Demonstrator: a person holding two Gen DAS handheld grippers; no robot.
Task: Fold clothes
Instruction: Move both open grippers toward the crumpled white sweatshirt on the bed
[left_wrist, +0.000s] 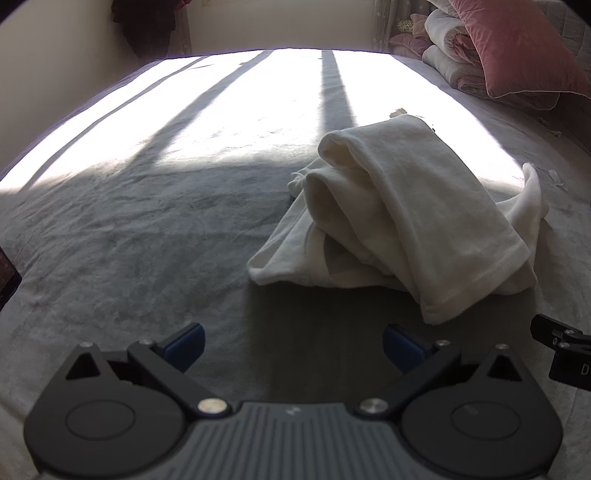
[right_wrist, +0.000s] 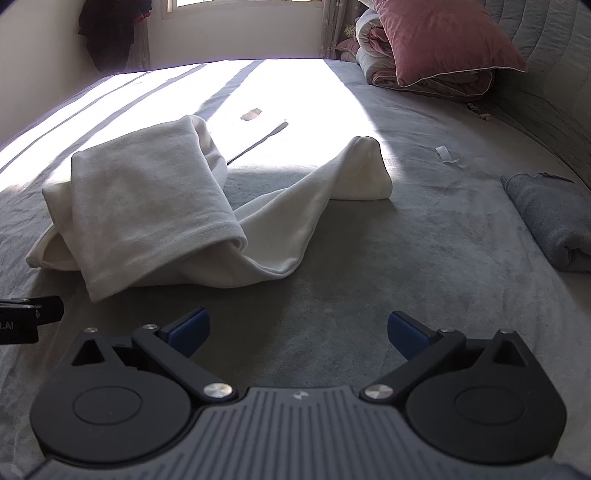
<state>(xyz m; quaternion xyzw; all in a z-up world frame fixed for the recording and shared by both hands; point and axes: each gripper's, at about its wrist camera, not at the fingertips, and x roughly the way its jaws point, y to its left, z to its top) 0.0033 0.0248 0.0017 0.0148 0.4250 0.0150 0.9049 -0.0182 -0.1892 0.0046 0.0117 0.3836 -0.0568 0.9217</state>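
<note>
Both tools sit low over the bed (left_wrist: 129, 240), each spread wide with nothing between the blue pads. The left gripper (left_wrist: 293, 345) has the white shirt (left_wrist: 399, 206) ahead of it and off to its right, a short reach away; the right gripper (right_wrist: 298, 332) has the same shirt (right_wrist: 155, 199) ahead and to its left, with one loose end (right_wrist: 364, 170) trailing further ahead. The shirt lies crumpled and rolled over itself, a hemmed edge nearest both tools. A grey folded cloth (right_wrist: 546, 218) rests well off to the right of the right gripper, and pillows (right_wrist: 439, 37) are stacked at the far end.

By my reading, the fold has not started: this is the approach. The next move calls for pinching two separated edges or corners and pulling the shirt flat first.
</note>
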